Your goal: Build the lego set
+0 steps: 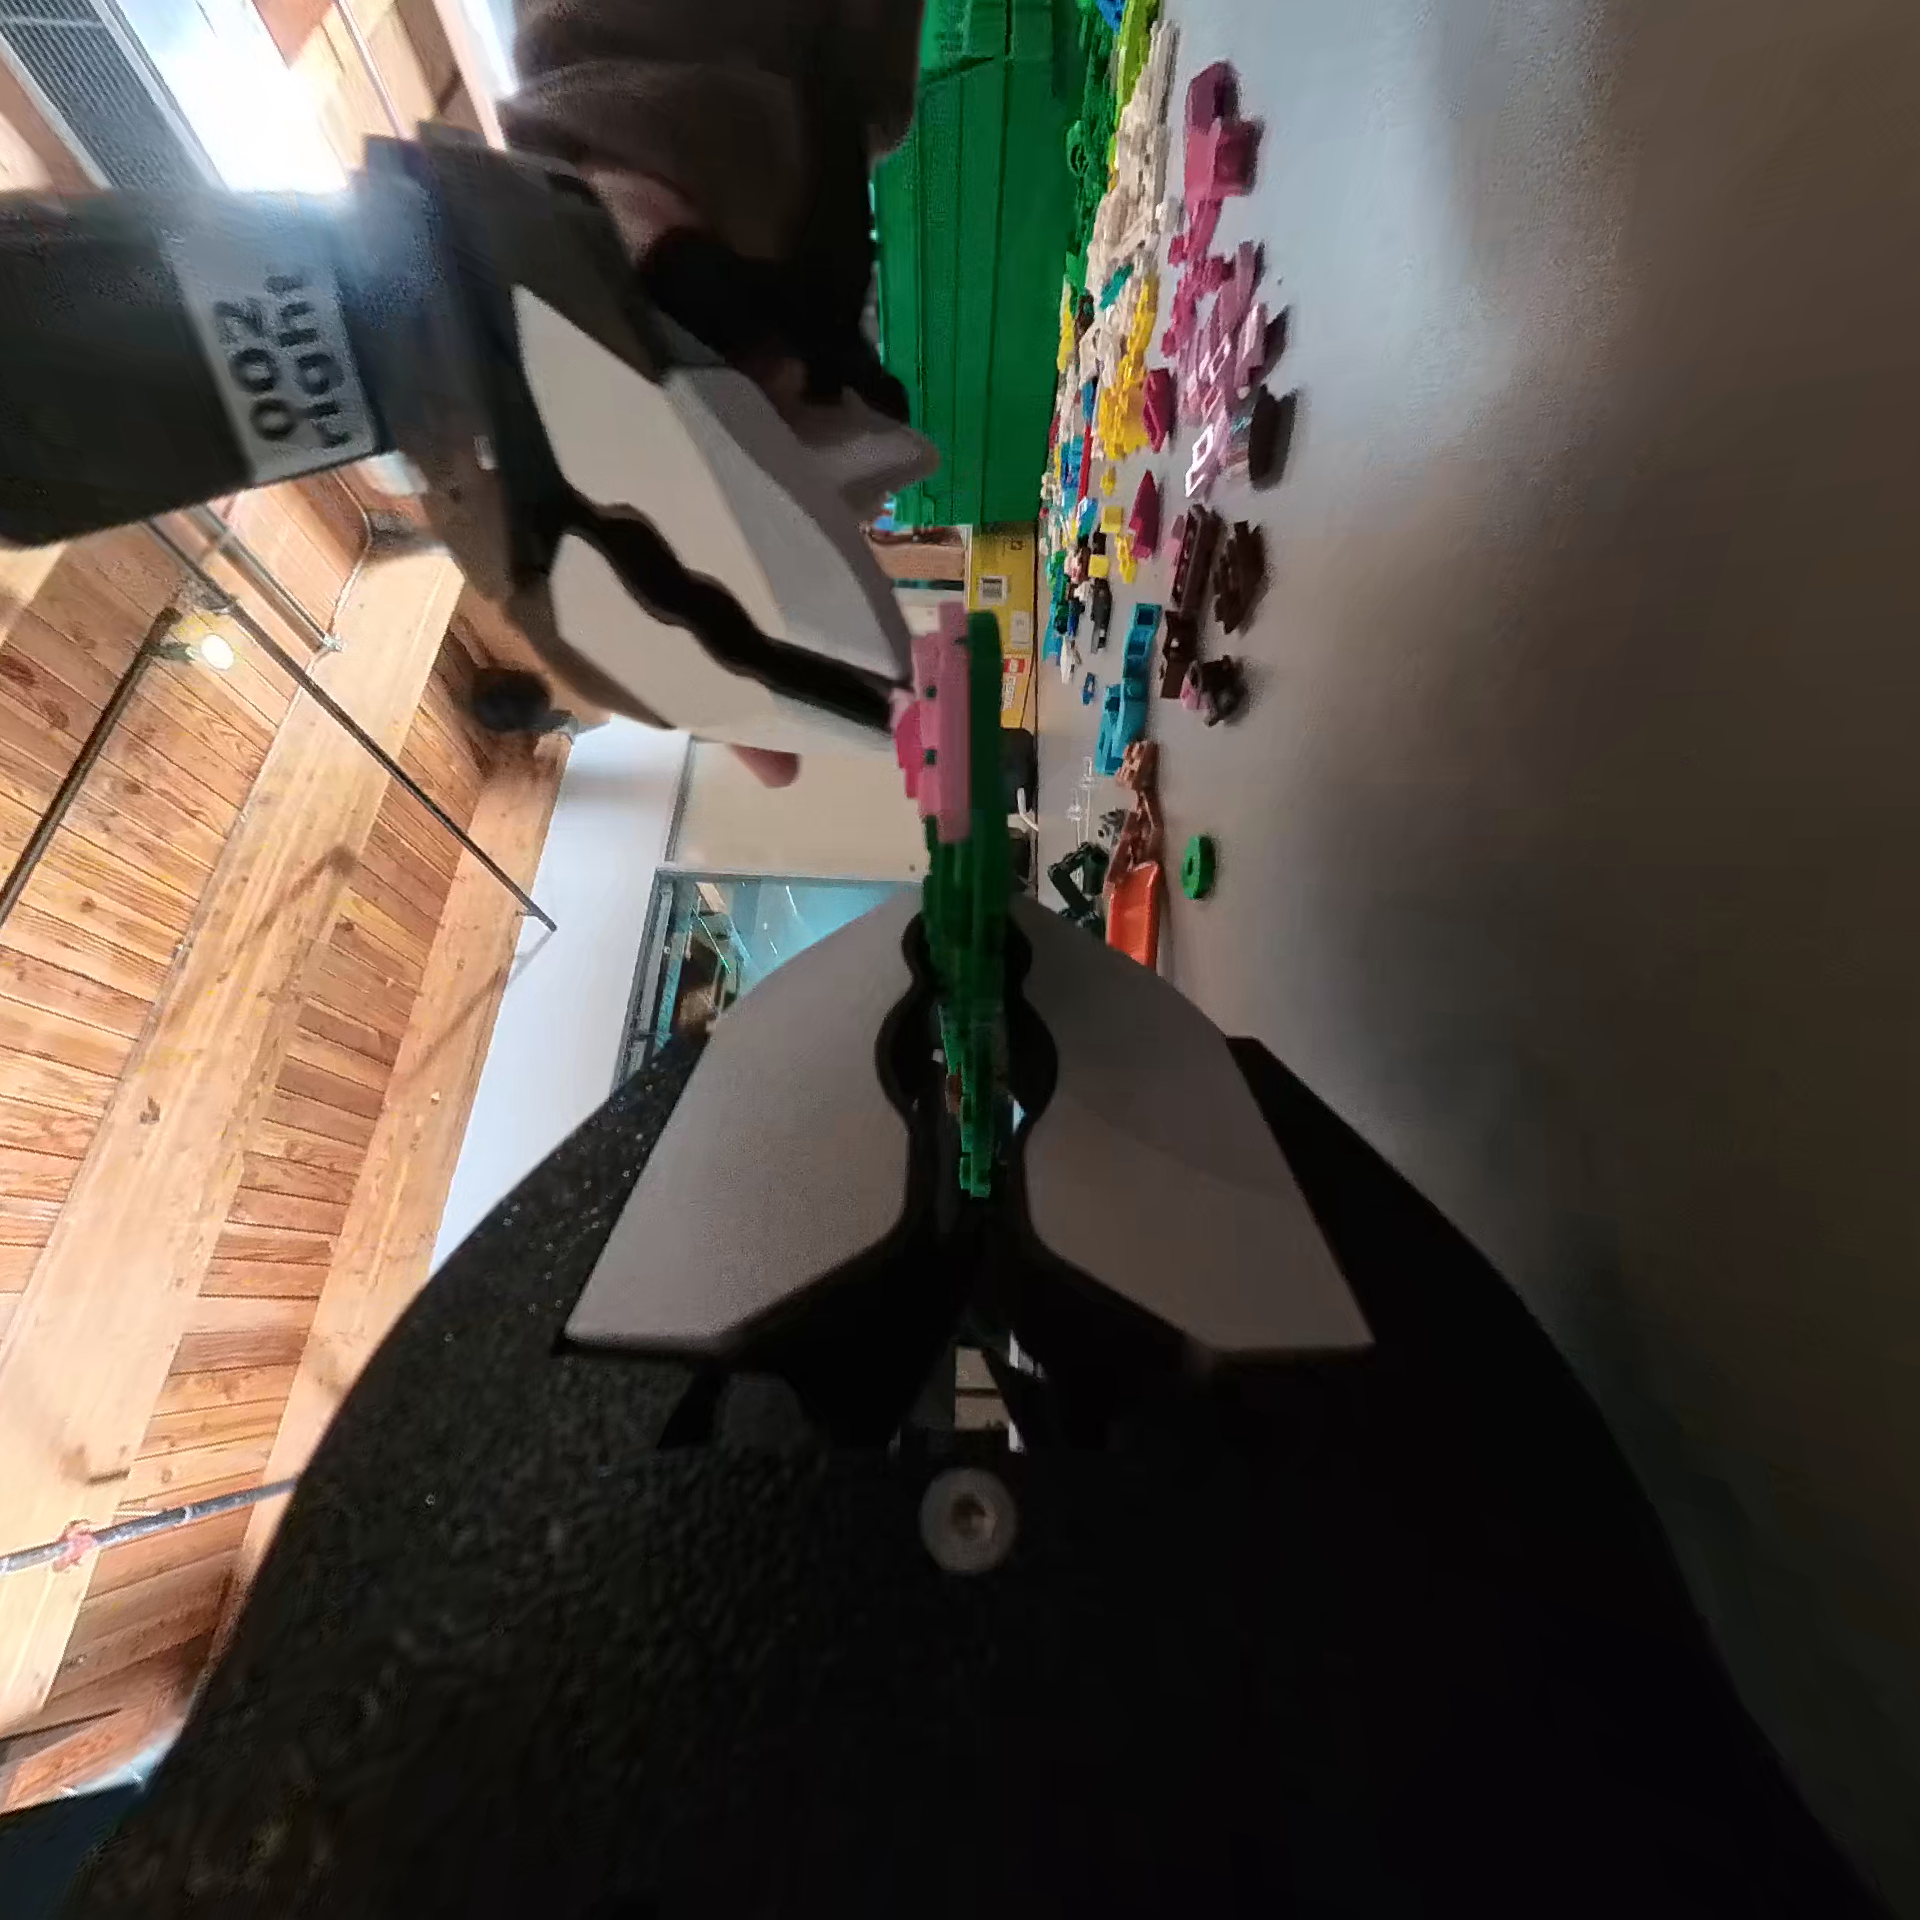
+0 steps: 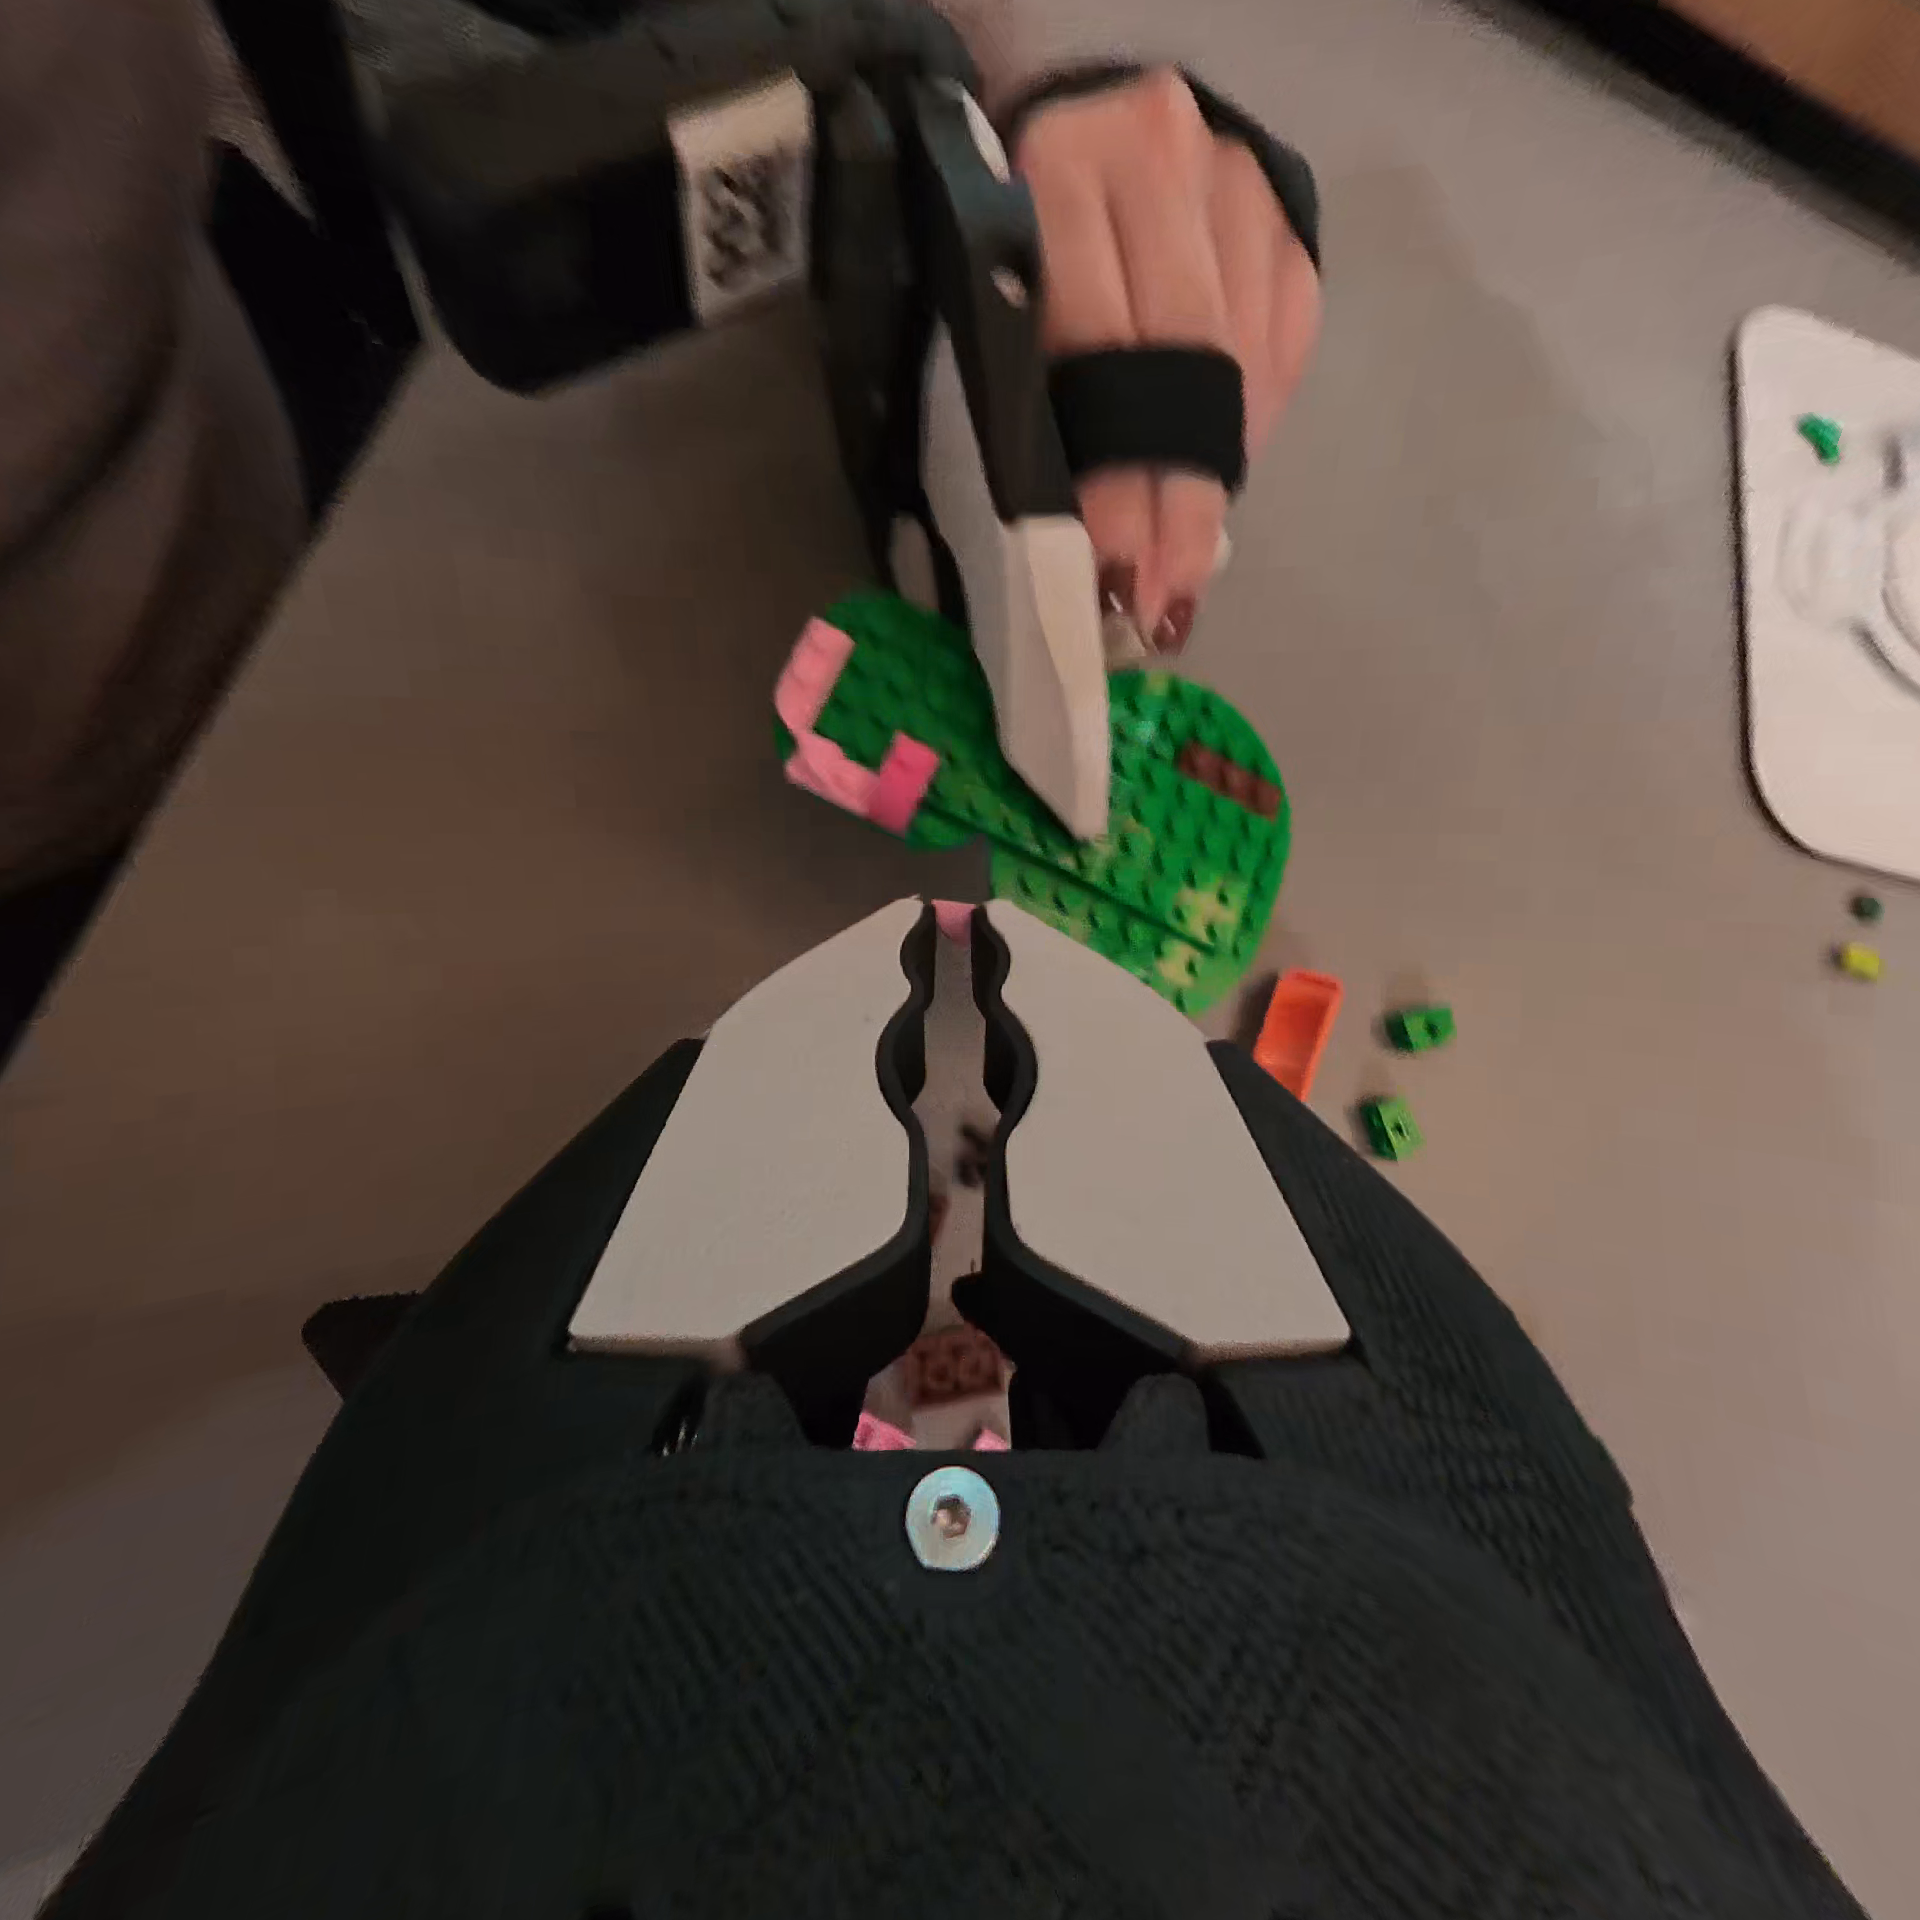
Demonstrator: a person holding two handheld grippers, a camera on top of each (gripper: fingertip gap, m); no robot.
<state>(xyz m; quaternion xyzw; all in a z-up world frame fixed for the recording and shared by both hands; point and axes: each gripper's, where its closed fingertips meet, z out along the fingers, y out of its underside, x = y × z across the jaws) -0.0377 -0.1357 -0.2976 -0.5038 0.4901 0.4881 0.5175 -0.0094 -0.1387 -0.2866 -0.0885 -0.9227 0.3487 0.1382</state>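
My left gripper (image 1: 966, 925) is shut on the edge of a green studded plate (image 1: 971, 997), which it holds edge-on above the grey table. Pink bricks (image 1: 940, 717) sit on the plate's far end. My right gripper (image 1: 891, 707) comes in from the upper left and presses its tips against those pink bricks. In the right wrist view my right gripper (image 2: 954, 909) is shut on a small pink brick (image 2: 954, 923) just short of the plate (image 2: 894, 717). That plate carries pink bricks (image 2: 831, 748) and a brown brick (image 2: 1231, 779). The left gripper (image 2: 1081, 821) clamps it from above.
A long spread of loose coloured bricks (image 1: 1143, 312) lies on the table (image 1: 1558, 623), with green baseplates (image 1: 966, 260) and a yellow box (image 1: 1003, 592) behind. An orange piece (image 2: 1294, 1029) and small green bricks (image 2: 1418, 1029) lie near a white tray (image 2: 1829, 582).
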